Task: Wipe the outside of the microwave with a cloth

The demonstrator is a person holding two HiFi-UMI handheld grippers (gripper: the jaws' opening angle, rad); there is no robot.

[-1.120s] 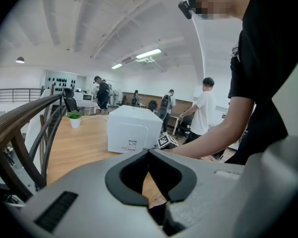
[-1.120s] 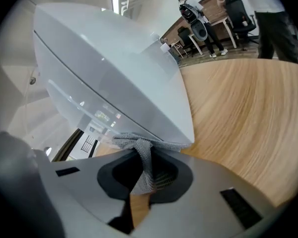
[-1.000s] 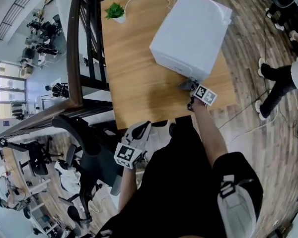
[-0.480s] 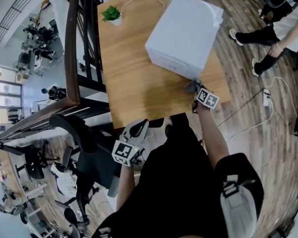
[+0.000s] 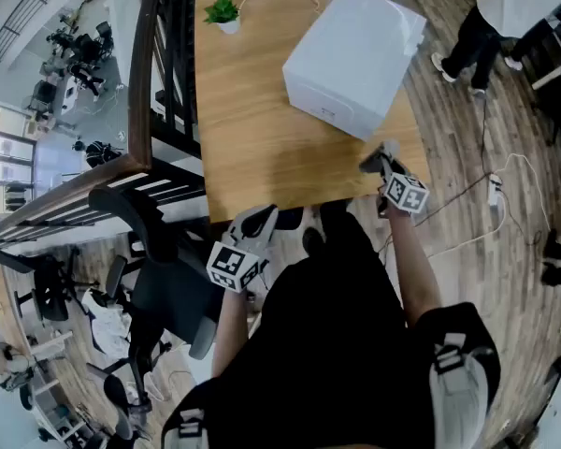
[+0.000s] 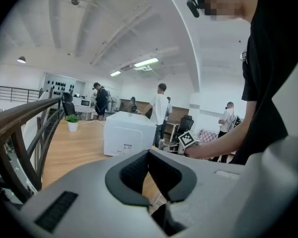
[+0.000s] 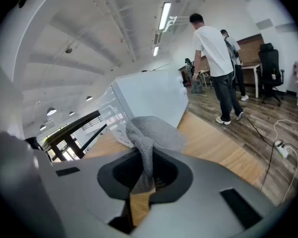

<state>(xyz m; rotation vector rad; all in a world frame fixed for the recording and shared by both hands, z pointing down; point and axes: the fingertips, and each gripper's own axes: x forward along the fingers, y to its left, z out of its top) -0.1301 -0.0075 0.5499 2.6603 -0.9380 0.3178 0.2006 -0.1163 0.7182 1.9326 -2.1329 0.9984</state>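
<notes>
R gripper point(image 5: 381, 162), jaws clamped on grey cloth point(image 7: 151, 133), has pulled back off near corner of microwave point(image 5: 355, 54) to table point(image 5: 252, 129) edge, so wipe contact's lost; L gripper point(image 5: 257, 224) closed & empty, below table.

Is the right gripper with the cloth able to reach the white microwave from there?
Probably yes. The right gripper, shut on the grey cloth, hangs close to the near corner of the microwave, over the edge of the table. Nothing stands between them.
</notes>
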